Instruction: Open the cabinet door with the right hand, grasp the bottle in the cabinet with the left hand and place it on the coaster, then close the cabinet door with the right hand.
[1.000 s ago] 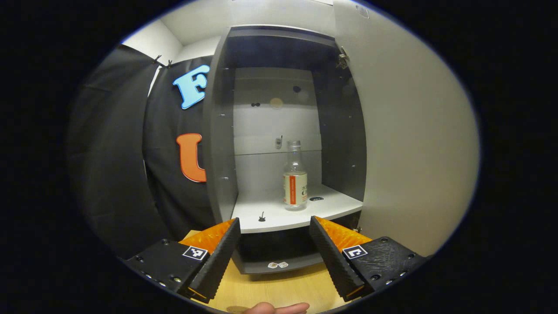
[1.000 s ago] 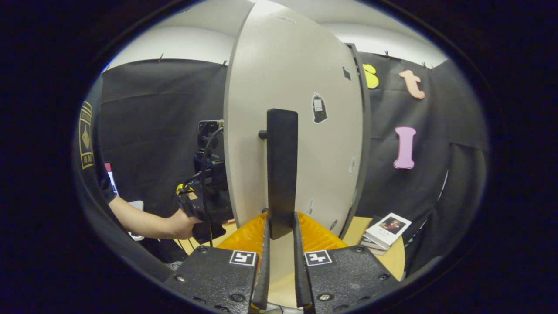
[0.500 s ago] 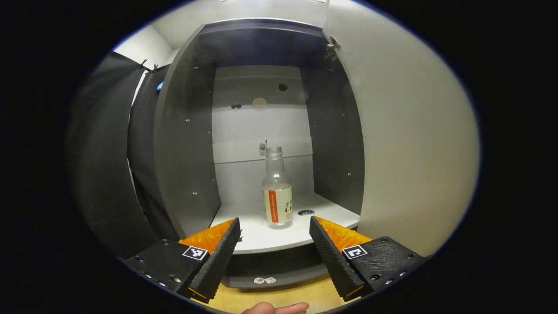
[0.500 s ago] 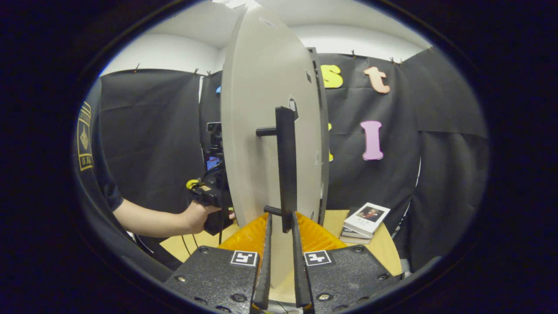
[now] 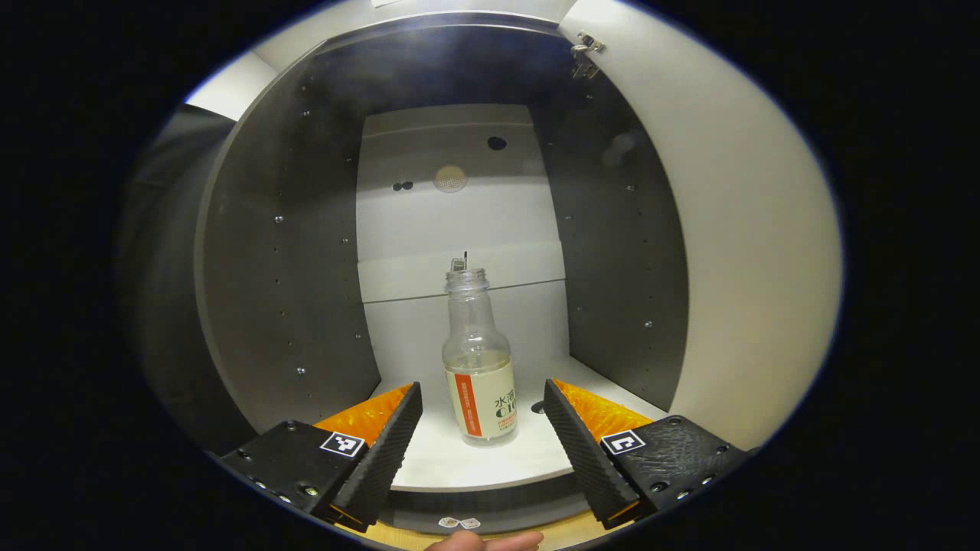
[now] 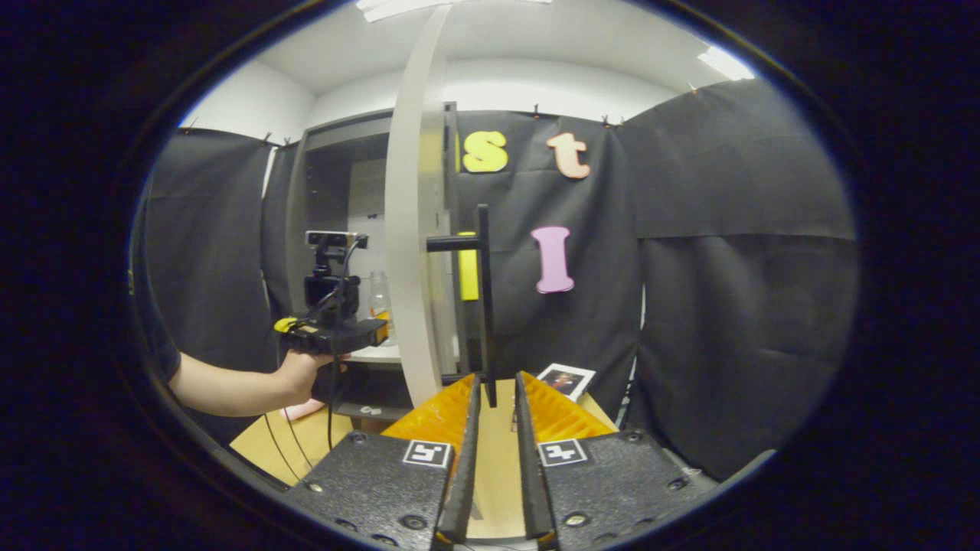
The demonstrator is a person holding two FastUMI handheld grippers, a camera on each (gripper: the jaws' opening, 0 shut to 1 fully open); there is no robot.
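The left gripper view looks straight into the open cabinet [image 5: 291, 252] from close up. The right gripper view faces the door [image 6: 409, 229] edge-on, nearby. Both share the cabinet and bottle [image 5: 478, 367].

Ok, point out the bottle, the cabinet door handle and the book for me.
bottle [image 5: 480, 386]: left gripper view, on its label.
cabinet door handle [image 6: 483, 298]: right gripper view, middle of the upright bar.
book [image 6: 566, 380]: right gripper view, on its cover.

We see a white shelf [image 5: 452, 463] inside the cabinet carrying an upright clear bottle [image 5: 478, 367]. On the wooden tabletop [image 6: 264, 444], the cabinet stands, with books [image 6: 566, 380] lying beside it.
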